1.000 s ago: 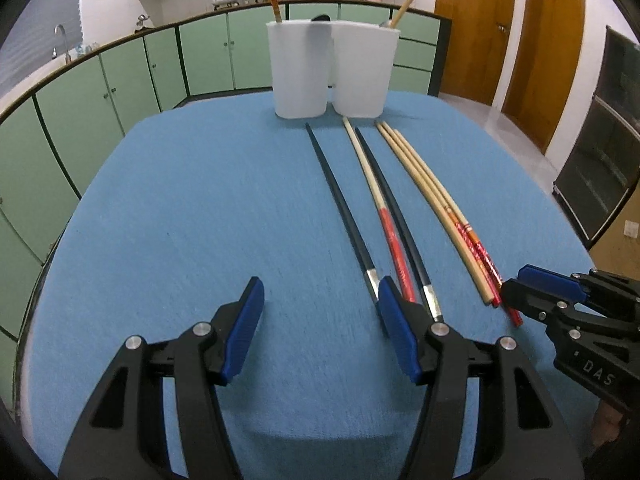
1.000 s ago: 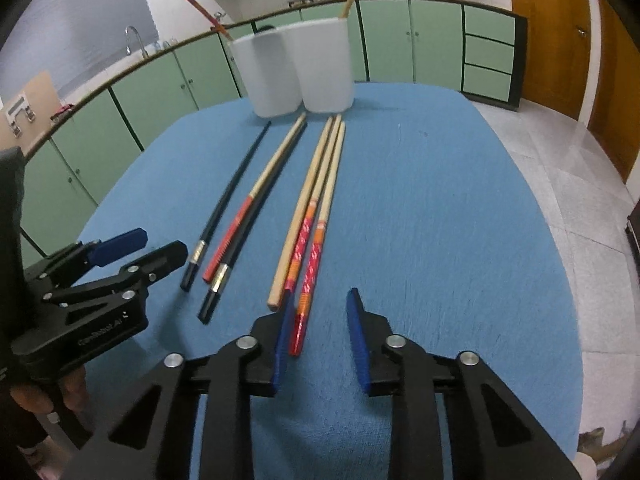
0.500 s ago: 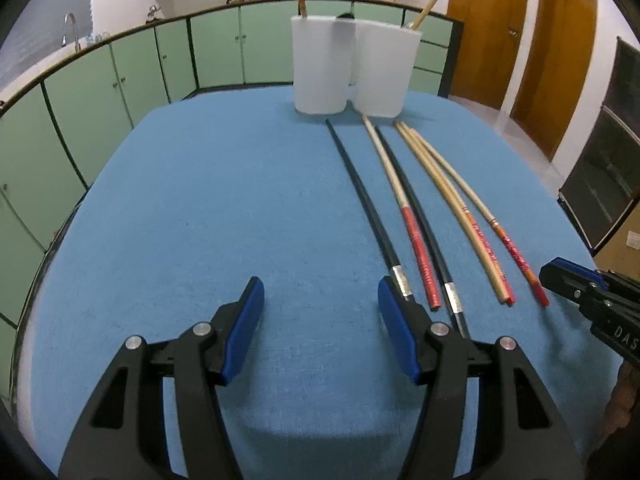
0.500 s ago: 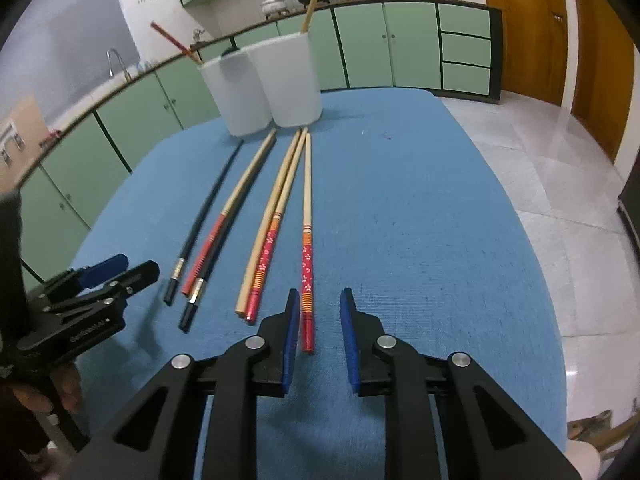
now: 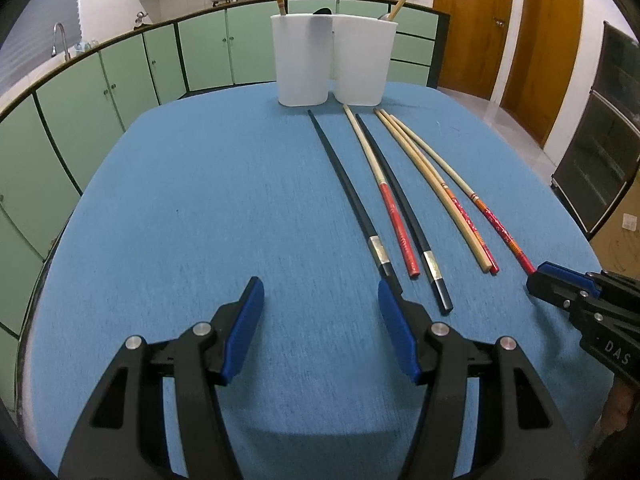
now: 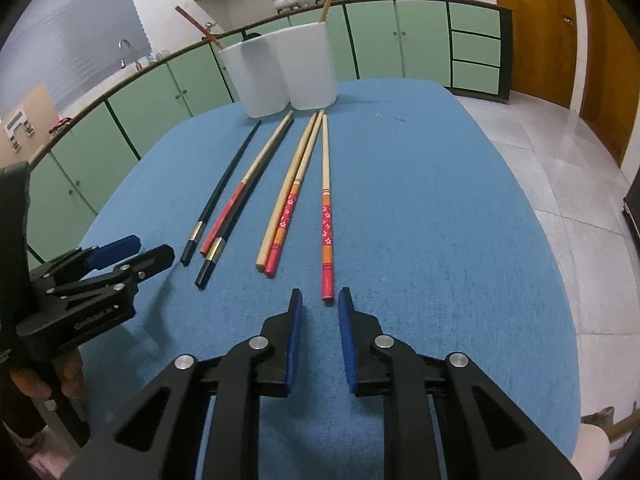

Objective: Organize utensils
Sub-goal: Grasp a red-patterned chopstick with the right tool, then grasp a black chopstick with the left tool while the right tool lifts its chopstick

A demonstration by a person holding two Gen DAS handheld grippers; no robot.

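Several chopsticks lie side by side on the blue tablecloth (image 6: 440,220). A flowered red-ended chopstick (image 6: 326,220) lies apart at the right. Its red end stops just ahead of my right gripper (image 6: 320,296), whose jaws are closing with nothing between the pads. My left gripper (image 5: 320,284) is open and empty, low over the cloth. The end of a black silver-banded chopstick (image 5: 360,216) lies by its right finger. Two white cups (image 5: 302,60) (image 5: 362,60) stand at the far edge, each with a chopstick in it.
Between the black chopstick and the lone one lie a red-handled chopstick (image 6: 236,204), a second black one (image 6: 248,204) and a bamboo pair (image 6: 286,208). Green cabinets (image 5: 120,80) ring the table. Tiled floor (image 6: 560,140) drops off at the right.
The flowered red-ended chopstick has come away from the bamboo pair to the right. My right gripper's jaws have narrowed and now sit just behind its end. The left gripper's opening is unchanged.
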